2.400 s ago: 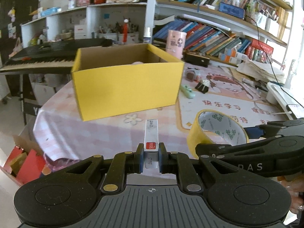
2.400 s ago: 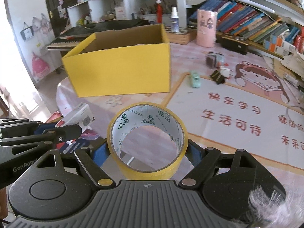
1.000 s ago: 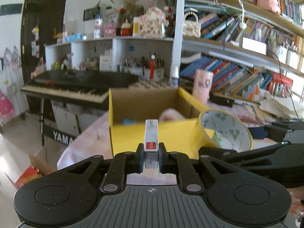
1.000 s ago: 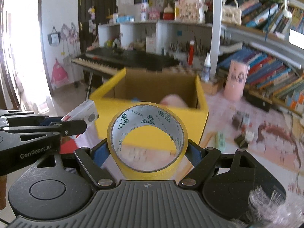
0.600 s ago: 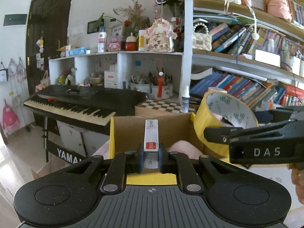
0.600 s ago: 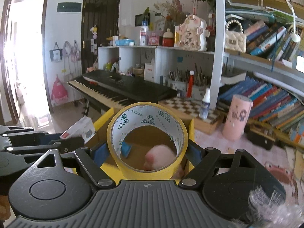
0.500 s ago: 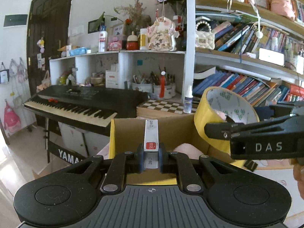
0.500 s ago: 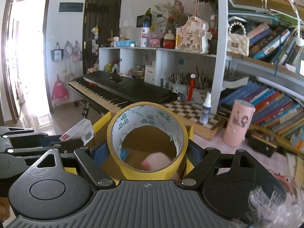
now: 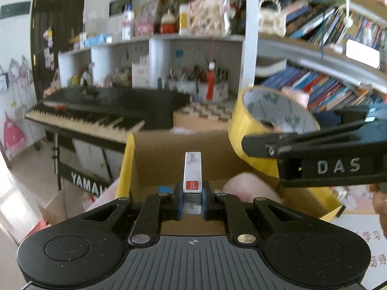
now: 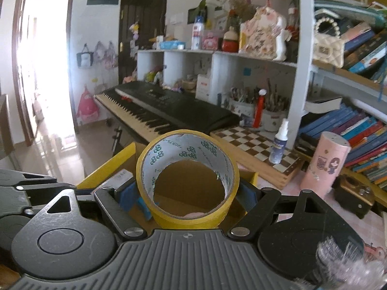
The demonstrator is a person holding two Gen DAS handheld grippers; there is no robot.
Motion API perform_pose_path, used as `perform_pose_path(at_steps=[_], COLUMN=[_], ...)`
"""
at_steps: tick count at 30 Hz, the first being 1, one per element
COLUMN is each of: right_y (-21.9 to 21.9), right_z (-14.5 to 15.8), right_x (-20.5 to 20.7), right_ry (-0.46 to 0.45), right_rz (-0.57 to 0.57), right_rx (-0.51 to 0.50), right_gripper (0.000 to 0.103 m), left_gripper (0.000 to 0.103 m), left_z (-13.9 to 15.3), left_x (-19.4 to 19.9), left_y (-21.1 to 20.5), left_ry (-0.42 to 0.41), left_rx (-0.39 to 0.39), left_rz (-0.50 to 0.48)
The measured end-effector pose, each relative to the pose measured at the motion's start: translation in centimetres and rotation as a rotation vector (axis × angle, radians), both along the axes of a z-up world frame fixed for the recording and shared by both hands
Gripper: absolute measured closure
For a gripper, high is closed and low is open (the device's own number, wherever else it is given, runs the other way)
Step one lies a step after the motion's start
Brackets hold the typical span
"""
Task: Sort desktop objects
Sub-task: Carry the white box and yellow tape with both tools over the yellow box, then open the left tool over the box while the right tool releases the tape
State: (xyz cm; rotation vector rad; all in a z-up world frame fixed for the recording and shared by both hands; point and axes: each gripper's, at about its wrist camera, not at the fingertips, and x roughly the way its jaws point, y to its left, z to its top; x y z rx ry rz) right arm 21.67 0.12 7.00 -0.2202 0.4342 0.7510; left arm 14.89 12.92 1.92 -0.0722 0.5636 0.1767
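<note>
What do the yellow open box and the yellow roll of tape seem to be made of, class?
Yellow open box: likely cardboard, with a matte brown inside and yellow outside faces. Yellow roll of tape: glossy yellow plastic-looking film, probably on a paper or card core; its white inner face carries printed logos.

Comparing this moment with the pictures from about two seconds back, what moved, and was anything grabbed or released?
Both hand-held grippers carried their loads from short of the yellow box to over its open top. Nothing was grabbed or released: the left hand-held gripper still clamps the small staple box, the right hand-held gripper the tape roll.
</note>
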Motion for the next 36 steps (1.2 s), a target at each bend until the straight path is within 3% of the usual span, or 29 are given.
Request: perform_pose_path(at_steps=[8, 15, 21, 23, 25, 36], right_y=[2.0, 4.4, 6.6, 7.2, 7.7, 9.8], right_z=[-1.7, -2.8, -3.7, -4.0, -4.2, -5.7], right_x=[3.4, 4.7, 5.7, 5.9, 6.2, 6.8], right_ry=[0.139, 0.181, 0.215, 0.213, 0.213, 0.221], right_rz=[0.053, 0.119, 0.179, 0.192, 0.21, 0.27], right_rx=[-0.059, -0.136, -0.225, -0.251, -0.273, -0.392], right_gripper=[0.021, 0.021, 0.021, 0.021, 0.021, 0.021], left_gripper=[0.09, 0.089, 0.086, 0.081, 0.067, 0.042], left_z=[-1.6, -2.6, -2.5, -2.5, -2.4, -1.7], left_x=[1.7, 2.3, 2.3, 2.2, 2.1, 0.9], left_y=[0.4, 0.0, -0.5, -0.5, -0.5, -1.1], left_ry=[0.1, 0.148, 0.142, 0.141, 0.132, 0.082], left_rx=[-0.048, -0.064, -0.048, -0.043, -0.039, -0.003], left_rz=[0.008, -0.003, -0.006, -0.002, 0.007, 0.025])
